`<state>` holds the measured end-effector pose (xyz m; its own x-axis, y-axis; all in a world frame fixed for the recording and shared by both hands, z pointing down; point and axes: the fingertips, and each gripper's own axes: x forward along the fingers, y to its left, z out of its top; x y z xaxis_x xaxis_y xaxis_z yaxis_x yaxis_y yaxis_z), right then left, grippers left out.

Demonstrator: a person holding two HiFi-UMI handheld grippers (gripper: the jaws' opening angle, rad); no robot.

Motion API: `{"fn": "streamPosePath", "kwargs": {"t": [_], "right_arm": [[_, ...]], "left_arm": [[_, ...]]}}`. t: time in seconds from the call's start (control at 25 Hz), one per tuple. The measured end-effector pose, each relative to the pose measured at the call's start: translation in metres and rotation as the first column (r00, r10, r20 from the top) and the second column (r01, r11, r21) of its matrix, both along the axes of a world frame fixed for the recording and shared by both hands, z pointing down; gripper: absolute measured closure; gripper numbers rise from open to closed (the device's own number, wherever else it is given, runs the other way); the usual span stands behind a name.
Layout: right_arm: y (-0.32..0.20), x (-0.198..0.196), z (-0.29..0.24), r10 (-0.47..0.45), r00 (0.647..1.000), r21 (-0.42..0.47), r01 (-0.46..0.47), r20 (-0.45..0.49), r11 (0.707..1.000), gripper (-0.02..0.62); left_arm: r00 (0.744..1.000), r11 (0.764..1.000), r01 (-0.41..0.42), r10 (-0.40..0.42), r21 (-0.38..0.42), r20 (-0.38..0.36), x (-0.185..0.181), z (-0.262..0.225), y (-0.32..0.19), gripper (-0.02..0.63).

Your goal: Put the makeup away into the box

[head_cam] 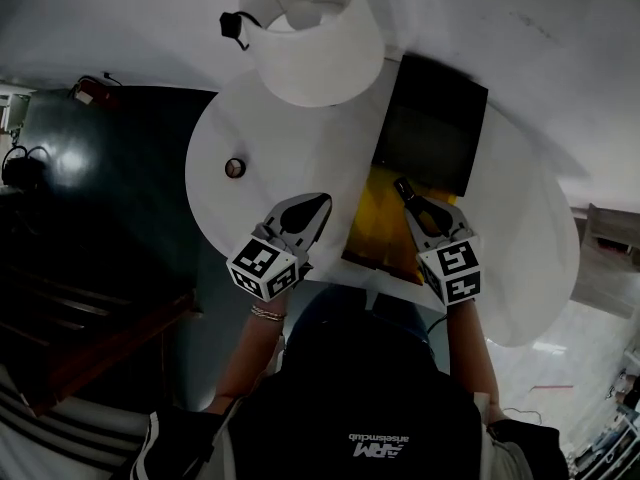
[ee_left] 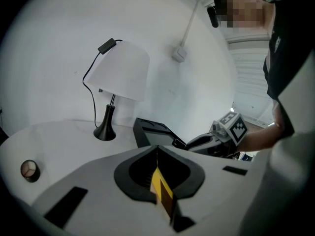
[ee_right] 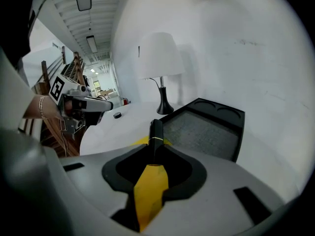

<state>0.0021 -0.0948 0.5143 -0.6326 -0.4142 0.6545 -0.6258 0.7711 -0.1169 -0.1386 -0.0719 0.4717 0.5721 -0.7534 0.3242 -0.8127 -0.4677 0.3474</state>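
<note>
My right gripper (head_cam: 410, 196) (ee_right: 156, 145) is shut on a slim black makeup tube (head_cam: 404, 187) (ee_right: 156, 131) with a thin gold band; the tube sticks out past the jaws. It hangs over the open box (head_cam: 372, 238), whose inside is yellow, with the black lid (head_cam: 432, 128) (ee_right: 209, 129) standing open behind. To the left of the box, my left gripper (head_cam: 320, 204) (ee_left: 157, 150) is shut with nothing in it, low over the white table. A small round jar (head_cam: 234, 168) (ee_left: 29, 170) (ee_right: 117, 115) lies on the table further left.
A white lamp (head_cam: 312, 38) (ee_left: 120, 72) (ee_right: 160, 58) with a black base stands at the back of the round white table (head_cam: 270, 138), close to a white wall. The floor left of the table is dark, with wooden furniture (head_cam: 110, 338).
</note>
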Motion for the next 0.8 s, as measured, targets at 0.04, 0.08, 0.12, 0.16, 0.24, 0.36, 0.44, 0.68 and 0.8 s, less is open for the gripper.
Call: {"fn": "streamPosePath", "kwargs": {"t": [0.04, 0.08, 0.12, 0.16, 0.24, 0.36, 0.44, 0.68, 0.8], "right_arm": [[-0.001, -0.002, 0.003, -0.007, 1.0, -0.004, 0.007, -0.006, 1.0, 0.48], [-0.002, -0.004, 0.007, -0.013, 1.0, -0.01, 0.013, -0.01, 1.0, 0.48], [-0.002, -0.006, 0.01, -0.017, 1.0, -0.018, 0.017, -0.014, 1.0, 0.48], [-0.001, -0.007, 0.014, -0.021, 1.0, -0.027, 0.02, -0.018, 0.999, 0.48], [0.0, -0.01, 0.021, -0.028, 0.999, -0.044, 0.027, -0.028, 0.999, 0.48], [0.0, -0.013, 0.032, -0.038, 0.998, -0.062, 0.035, -0.045, 0.997, 0.48], [-0.001, -0.015, 0.039, -0.043, 0.997, -0.066, 0.039, -0.063, 0.997, 0.48], [-0.004, -0.022, 0.057, -0.061, 0.993, -0.081, 0.053, -0.101, 0.995, 0.48], [-0.009, -0.025, 0.065, -0.063, 0.991, -0.079, 0.055, -0.115, 0.995, 0.48]], "left_arm": [[1.0, 1.0, 0.002, -0.002, -0.006, -0.003, -0.001, 0.003, 0.0, 0.588], [1.0, 1.0, 0.004, -0.004, -0.012, -0.005, -0.003, 0.005, 0.0, 0.588], [1.0, 1.0, 0.006, -0.007, -0.019, -0.007, -0.004, 0.008, 0.0, 0.588], [1.0, 1.0, 0.009, -0.01, -0.026, -0.009, -0.006, 0.011, 0.001, 0.588], [1.0, 0.999, 0.016, -0.017, -0.038, -0.012, -0.008, 0.015, 0.002, 0.588], [0.999, 0.998, 0.026, -0.027, -0.054, -0.019, -0.011, 0.021, 0.003, 0.588], [0.999, 0.997, 0.032, -0.034, -0.065, -0.023, -0.012, 0.025, 0.004, 0.588], [0.998, 0.994, 0.045, -0.049, -0.101, -0.032, -0.015, 0.037, 0.008, 0.588], [0.998, 0.993, 0.045, -0.048, -0.111, -0.028, -0.018, 0.04, 0.01, 0.588]]}}
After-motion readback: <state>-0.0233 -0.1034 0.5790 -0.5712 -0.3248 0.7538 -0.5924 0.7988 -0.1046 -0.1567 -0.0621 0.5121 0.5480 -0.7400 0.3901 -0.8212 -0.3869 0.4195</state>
